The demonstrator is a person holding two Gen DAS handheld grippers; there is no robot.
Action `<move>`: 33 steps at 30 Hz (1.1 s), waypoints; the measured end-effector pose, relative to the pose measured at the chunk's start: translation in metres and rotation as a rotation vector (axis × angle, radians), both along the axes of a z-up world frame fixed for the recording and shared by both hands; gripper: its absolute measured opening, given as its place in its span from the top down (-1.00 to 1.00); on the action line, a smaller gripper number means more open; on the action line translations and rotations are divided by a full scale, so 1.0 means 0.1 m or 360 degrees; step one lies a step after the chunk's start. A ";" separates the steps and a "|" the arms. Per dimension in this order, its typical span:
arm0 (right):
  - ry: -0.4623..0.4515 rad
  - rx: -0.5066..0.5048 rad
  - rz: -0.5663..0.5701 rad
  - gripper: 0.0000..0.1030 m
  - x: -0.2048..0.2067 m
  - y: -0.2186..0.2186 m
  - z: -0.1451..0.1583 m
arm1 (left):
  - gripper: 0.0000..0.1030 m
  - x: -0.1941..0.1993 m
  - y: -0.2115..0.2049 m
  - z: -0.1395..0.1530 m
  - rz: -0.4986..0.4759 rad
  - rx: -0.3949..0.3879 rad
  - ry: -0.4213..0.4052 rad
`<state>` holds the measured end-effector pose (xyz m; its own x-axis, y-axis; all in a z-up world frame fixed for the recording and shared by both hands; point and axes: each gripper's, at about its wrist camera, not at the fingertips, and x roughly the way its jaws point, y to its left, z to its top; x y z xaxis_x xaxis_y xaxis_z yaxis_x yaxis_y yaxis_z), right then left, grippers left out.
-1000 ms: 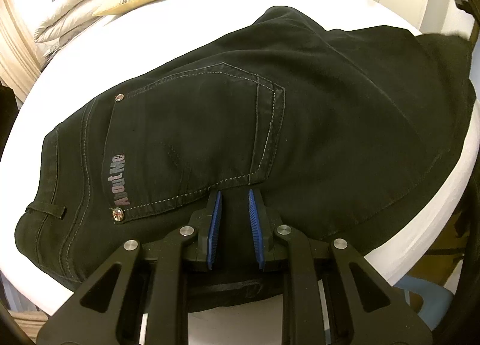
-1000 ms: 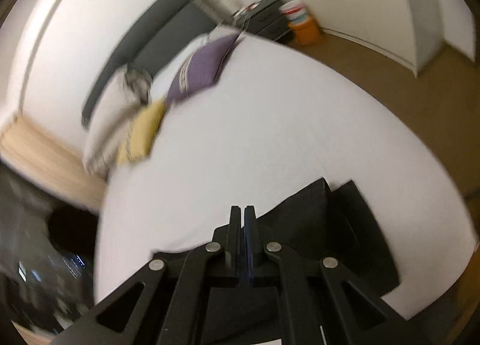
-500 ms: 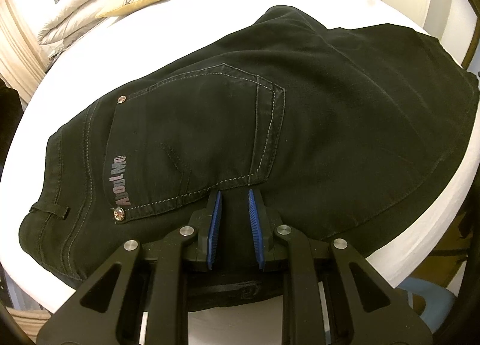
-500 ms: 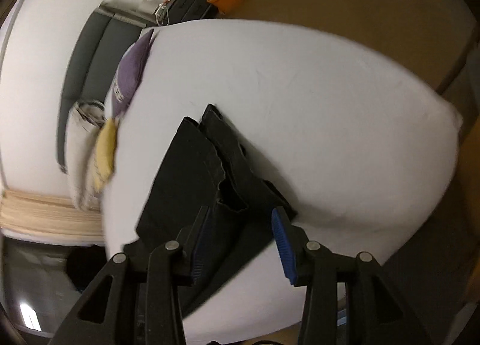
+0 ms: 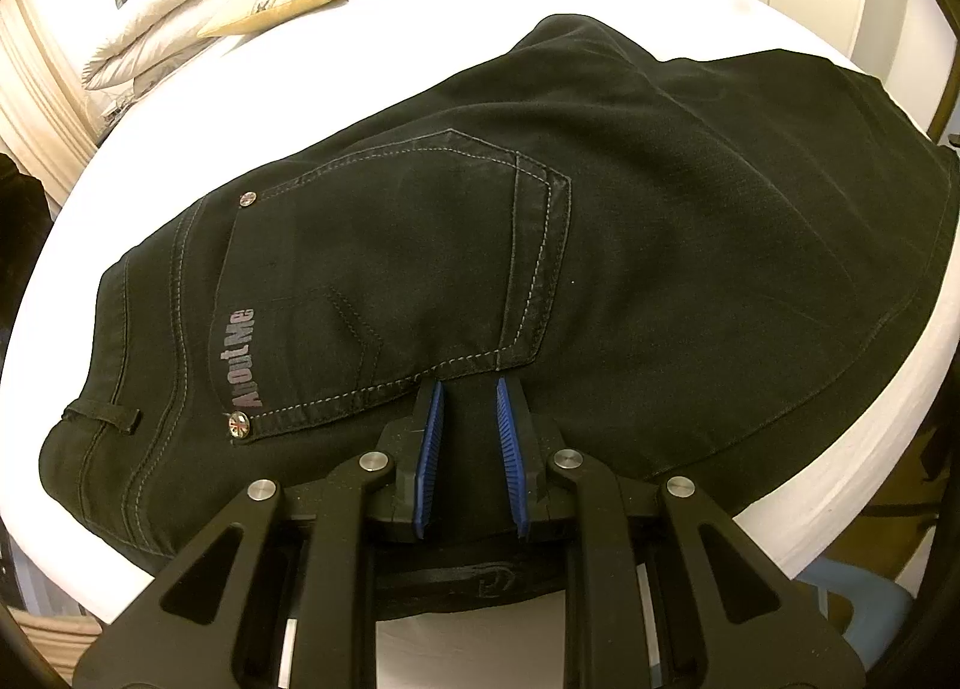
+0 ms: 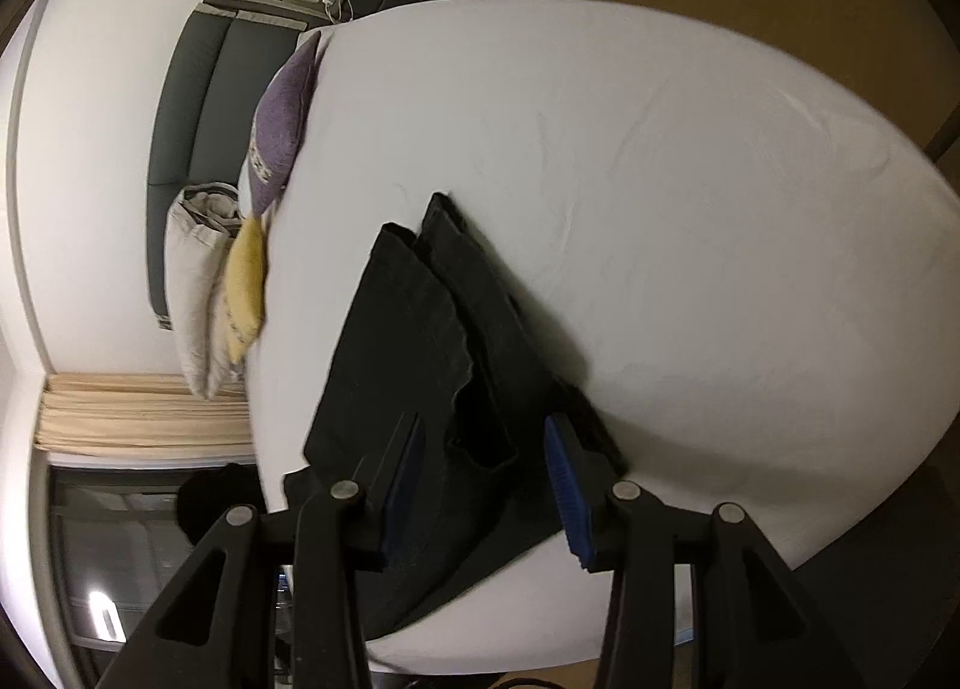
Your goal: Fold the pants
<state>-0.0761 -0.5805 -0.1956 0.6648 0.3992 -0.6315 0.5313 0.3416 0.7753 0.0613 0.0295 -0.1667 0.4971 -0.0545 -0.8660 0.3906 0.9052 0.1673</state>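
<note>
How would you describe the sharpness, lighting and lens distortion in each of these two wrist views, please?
Left wrist view: sharp and brightly lit; the stitching on the black denim pants reads clearly, though the fisheye bows the white bed. Right wrist view: dimmer and softer, the pants' detail lost in darkness, a soft shadow beside them on the sheet, and the bed's edge bent into a strong curve.
</note>
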 end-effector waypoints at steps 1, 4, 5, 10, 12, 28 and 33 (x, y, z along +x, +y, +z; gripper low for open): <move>-0.0022 0.0048 -0.0005 0.14 0.00 0.01 -0.02 | 0.65 0.00 0.00 0.00 -0.0001 0.0000 -0.0001; -0.0055 0.0112 0.0007 0.22 0.01 0.04 -0.04 | 0.65 0.00 0.00 0.00 0.0001 -0.0003 -0.0002; -0.0054 0.0119 0.0015 0.23 0.03 0.06 -0.05 | 0.65 0.00 0.00 0.00 0.0002 -0.0003 -0.0003; -0.0096 0.0207 0.0037 0.40 0.12 0.13 -0.11 | 0.65 -0.01 0.01 0.00 0.0007 -0.0005 -0.0008; -0.0097 0.0239 0.0036 0.53 0.16 0.13 -0.17 | 0.65 -0.01 0.01 0.00 0.0006 -0.0004 -0.0008; -0.0194 0.0106 -0.0107 0.85 0.14 0.14 -0.07 | 0.65 -0.03 -0.07 0.06 0.0043 0.0049 -0.0035; -0.0197 0.0040 -0.0155 0.85 0.01 0.09 -0.02 | 0.65 -0.03 -0.19 0.08 0.0046 0.0070 -0.0049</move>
